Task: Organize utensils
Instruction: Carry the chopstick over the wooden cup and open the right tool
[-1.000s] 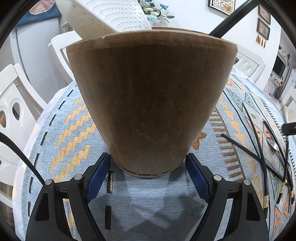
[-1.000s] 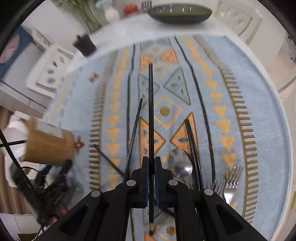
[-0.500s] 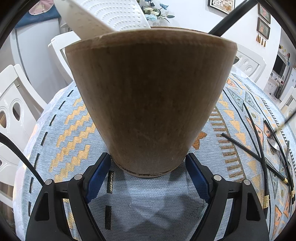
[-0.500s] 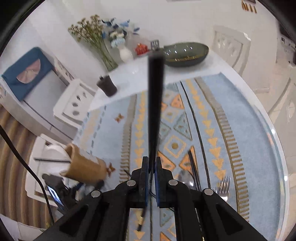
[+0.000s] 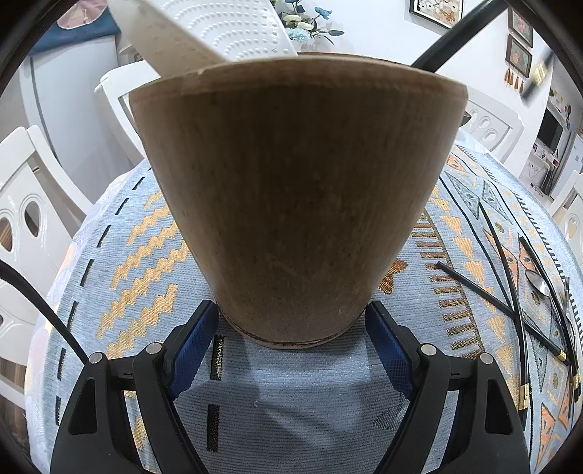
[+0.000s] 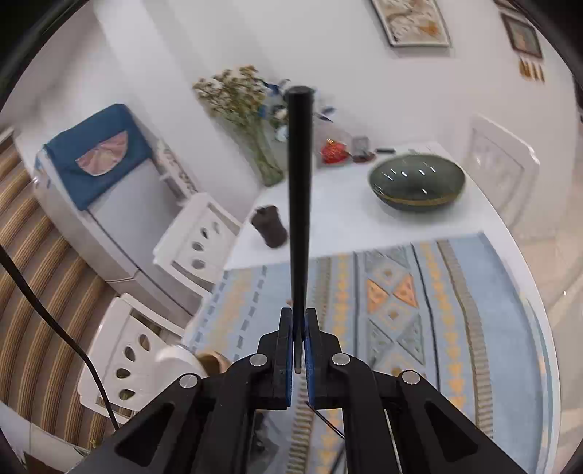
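Observation:
A wooden utensil holder [image 5: 298, 189] stands on the patterned cloth, and my left gripper [image 5: 291, 313] is shut on its base, one blue pad on each side. A white dotted paddle [image 5: 218, 32] and a black handle [image 5: 448, 40] stick out of its top. My right gripper [image 6: 298, 324] is shut on a black chopstick [image 6: 299, 204], held high above the table with its thick end pointing away. From the right wrist view the holder [image 6: 211, 361] shows small at lower left. More black chopsticks [image 5: 499, 310] and a spoon [image 5: 539, 284] lie on the cloth to the holder's right.
A dark green bowl [image 6: 417, 182], a dark cup [image 6: 269, 226] and a vase of flowers [image 6: 247, 120] stand on the bare white far part of the table. White chairs [image 6: 196, 240] ring the table. A black cable [image 6: 47, 313] hangs at the left.
My right gripper has risen from the cloth with the chopstick and tipped upward, so the table now lies far below. The left gripper and holder have not moved.

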